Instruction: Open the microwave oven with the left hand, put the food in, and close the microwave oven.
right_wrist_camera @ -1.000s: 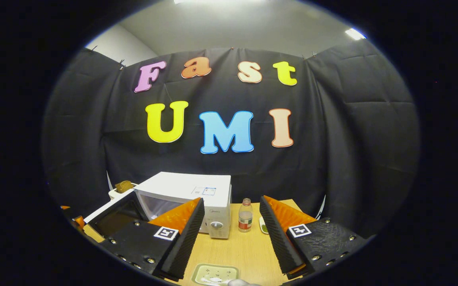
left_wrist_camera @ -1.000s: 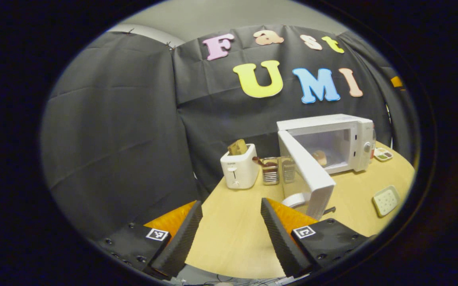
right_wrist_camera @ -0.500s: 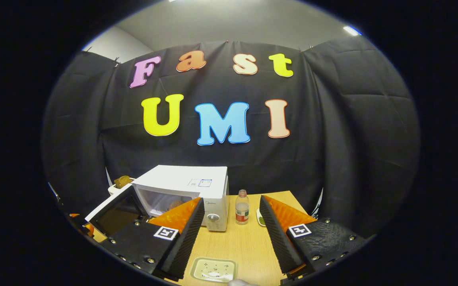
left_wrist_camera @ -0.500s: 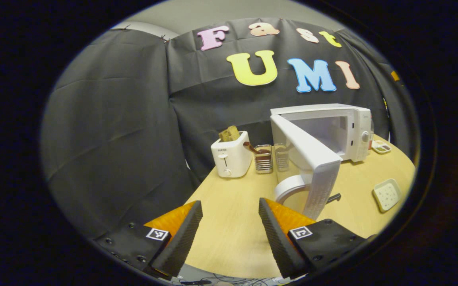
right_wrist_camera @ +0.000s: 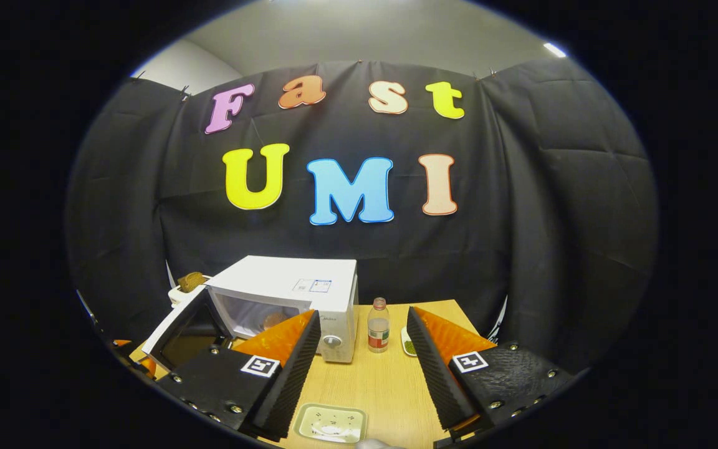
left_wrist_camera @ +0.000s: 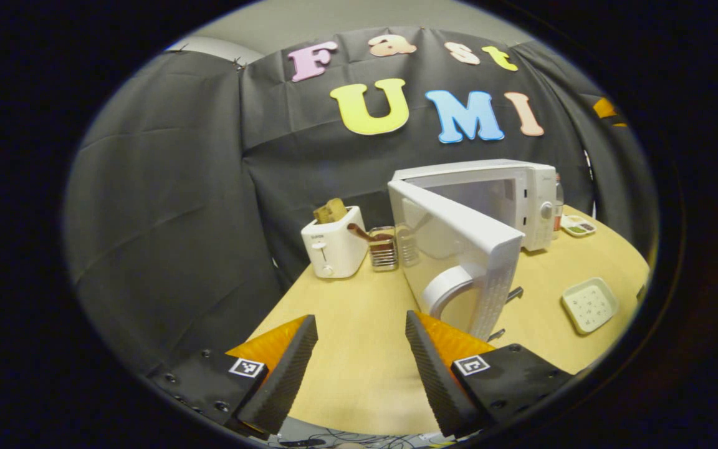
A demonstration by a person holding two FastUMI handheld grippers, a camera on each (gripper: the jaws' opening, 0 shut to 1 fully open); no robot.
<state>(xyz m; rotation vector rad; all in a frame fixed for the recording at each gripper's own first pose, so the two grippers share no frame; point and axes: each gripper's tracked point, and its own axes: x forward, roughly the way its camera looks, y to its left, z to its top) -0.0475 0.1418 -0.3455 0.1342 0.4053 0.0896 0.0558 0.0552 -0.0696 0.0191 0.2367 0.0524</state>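
The white microwave [left_wrist_camera: 521,187] stands at the back of the wooden table [left_wrist_camera: 359,349], its door [left_wrist_camera: 459,249] swung partly open toward me with a curved white handle [left_wrist_camera: 443,290]. My left gripper [left_wrist_camera: 356,365] is open, close to the door's outer face and below the handle, touching nothing. In the right gripper view the microwave [right_wrist_camera: 296,290] shows its open door [right_wrist_camera: 184,327] at left, and a brown piece of food [right_wrist_camera: 270,320] lies inside the cavity. My right gripper [right_wrist_camera: 362,368] is open above the table, nothing between its fingers.
A white toaster [left_wrist_camera: 333,249] with bread in it and metal holders [left_wrist_camera: 384,248] stand left of the microwave. A small empty white dish [left_wrist_camera: 589,304] lies on the table's right side. A bottle [right_wrist_camera: 378,325] and a small plate [left_wrist_camera: 577,226] sit right of the microwave.
The left gripper has moved around toward the outer side of the door, which now hides the cavity and food from it. The right gripper drew back slightly.
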